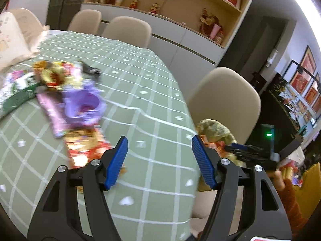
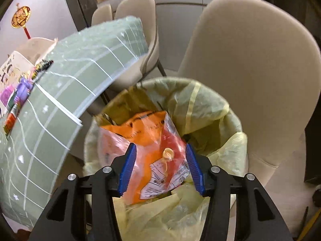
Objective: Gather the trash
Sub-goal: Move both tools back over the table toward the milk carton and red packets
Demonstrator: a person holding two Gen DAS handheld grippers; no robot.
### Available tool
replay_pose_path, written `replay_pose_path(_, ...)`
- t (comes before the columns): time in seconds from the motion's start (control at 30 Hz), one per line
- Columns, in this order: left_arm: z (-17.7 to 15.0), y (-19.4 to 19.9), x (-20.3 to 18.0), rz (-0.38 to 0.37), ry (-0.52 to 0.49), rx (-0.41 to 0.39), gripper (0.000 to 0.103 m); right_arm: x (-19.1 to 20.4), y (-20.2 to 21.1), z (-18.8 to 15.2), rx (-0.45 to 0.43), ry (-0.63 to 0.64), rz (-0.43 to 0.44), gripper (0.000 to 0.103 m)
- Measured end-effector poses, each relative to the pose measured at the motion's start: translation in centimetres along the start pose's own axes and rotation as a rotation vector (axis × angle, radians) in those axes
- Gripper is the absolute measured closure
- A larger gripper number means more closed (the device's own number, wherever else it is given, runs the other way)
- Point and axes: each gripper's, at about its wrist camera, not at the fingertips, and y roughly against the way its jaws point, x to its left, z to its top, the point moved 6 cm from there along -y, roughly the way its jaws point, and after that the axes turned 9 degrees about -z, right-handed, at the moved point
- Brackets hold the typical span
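Left wrist view: left gripper (image 1: 159,161) wide open, empty, above green checked table (image 1: 140,92); wrappers (image 1: 60,92) heaped far-left, well apart from jaws; beige chair (image 1: 224,100) beyond edge.

Right wrist view: right gripper (image 2: 160,167) part open, orange bag (image 2: 148,150) between fingers, grip uncertain, over lined bin (image 2: 210,108) beside table edge.

The left view looks low across the counter (image 1: 140,92); the right looks down into the bin (image 2: 200,100). Both catch the counter's edge.

Wrappers (image 1: 60,92) on table blurred; labels unreadable, bin (image 2: 236,120) btm hidden.
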Motion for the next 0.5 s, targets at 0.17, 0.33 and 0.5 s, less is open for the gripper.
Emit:
replay_pose_path(0.17,-0.4,3.3,4.0,0.077,0.033,-0.046,0.04,1.9,3.1,1.3,-0.078,0.013,0.011,0.055)
replay_pose_path(0.33,-1.3,7.0,8.7,0.164,0.09,-0.089,0.04,6.8,6.3,2.6,-0.175,0.064,0.084,0.055)
replay_pose_path(0.5,-2.3,10.2,13.1,0.24,0.146,-0.117,0.04,13.6,8.2,3.0,-0.242,0.149,0.214,0.055)
